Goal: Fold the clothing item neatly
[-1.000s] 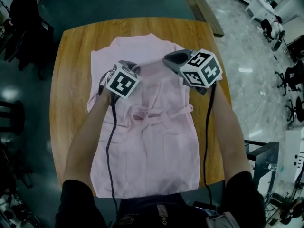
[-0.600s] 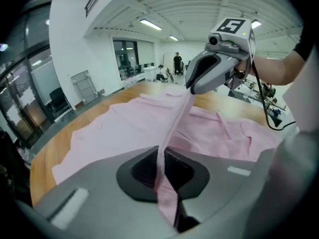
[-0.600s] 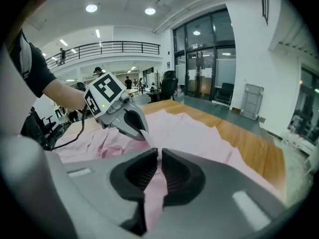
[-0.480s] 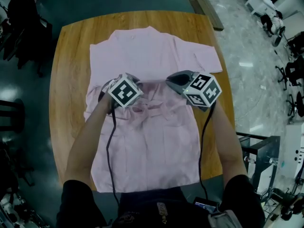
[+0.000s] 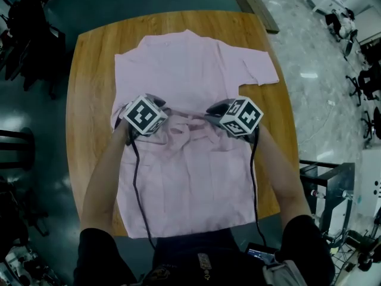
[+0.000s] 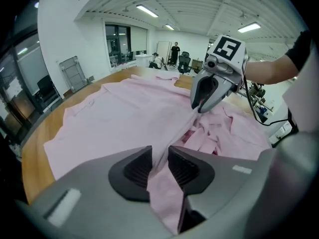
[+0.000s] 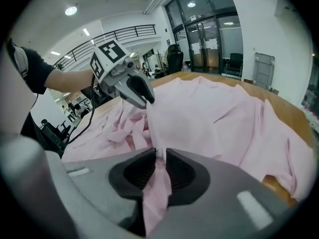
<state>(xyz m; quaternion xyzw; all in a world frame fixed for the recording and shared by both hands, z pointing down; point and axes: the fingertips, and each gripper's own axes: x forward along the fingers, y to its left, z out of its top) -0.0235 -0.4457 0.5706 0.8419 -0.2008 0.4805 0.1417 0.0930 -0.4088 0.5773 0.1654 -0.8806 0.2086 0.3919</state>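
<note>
A pink short-sleeved shirt [image 5: 190,64] lies spread on the round-cornered wooden table [image 5: 89,58], collar at the far side. Across its middle runs a bunched fold [image 5: 187,124] between both grippers. My left gripper [image 5: 165,113] sits low at the fold's left end. Its jaws have just been opening, and in the left gripper view a strip of the shirt [image 6: 164,193] runs loosely through the left gripper [image 6: 159,158]. My right gripper [image 5: 208,113] is at the fold's right end. The right gripper [image 7: 158,158] has also just been opening, but its pads still pinch a pleat of shirt [image 7: 157,188].
The shirt's hem hangs near the table's near edge by the person's body. Bare wood [image 5: 280,130] shows on both sides of the shirt. Beyond the table are a dark floor, chairs [image 5: 24,40] at the left and a metal frame [image 5: 327,183] at the right.
Both grippers have come down and toward the person, dragging the fold to the shirt's middle. The shirt's upper half now lies flat and uncovered.
</note>
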